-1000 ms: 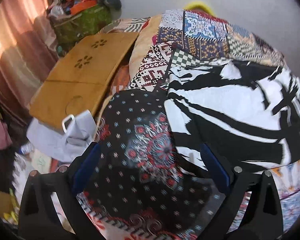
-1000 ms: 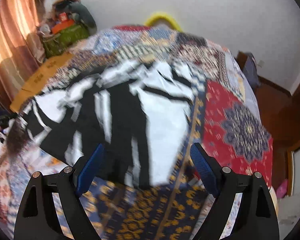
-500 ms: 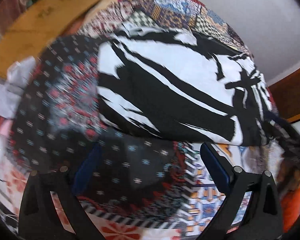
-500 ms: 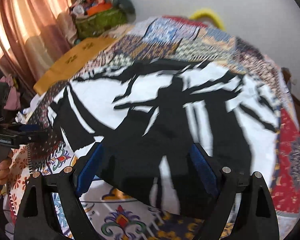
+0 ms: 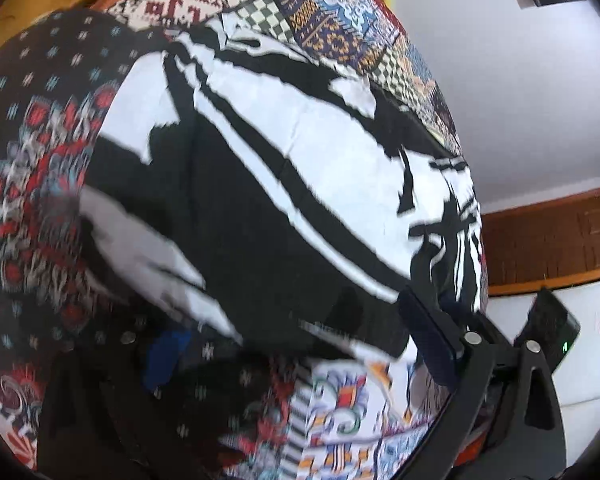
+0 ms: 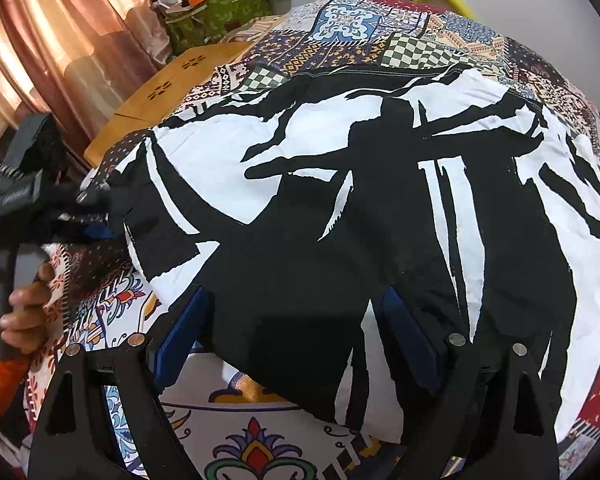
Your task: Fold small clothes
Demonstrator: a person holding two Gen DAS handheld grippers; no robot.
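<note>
A black-and-white patterned garment (image 6: pixel 360 208) lies spread flat on a patchwork bed cover (image 6: pixel 348 20); it also fills the left wrist view (image 5: pixel 284 168). My right gripper (image 6: pixel 296 344) is open, its jaws straddling the garment's near edge. My left gripper (image 5: pixel 296 348) is open at the garment's left edge, its image blurred by motion. The left gripper also shows in the right wrist view (image 6: pixel 96 216), touching the garment's left corner.
A wooden board (image 6: pixel 160 96) lies at the bed's far left, with curtains (image 6: pixel 60 40) and a pile of bags (image 6: pixel 220 4) behind it. A white wall (image 5: pixel 520 80) and a brown wooden floor (image 5: pixel 548 236) lie beyond the bed's right side.
Both grippers have come closer to the garment. The left view has swung right and tilted. The right gripper now straddles the near edge.
</note>
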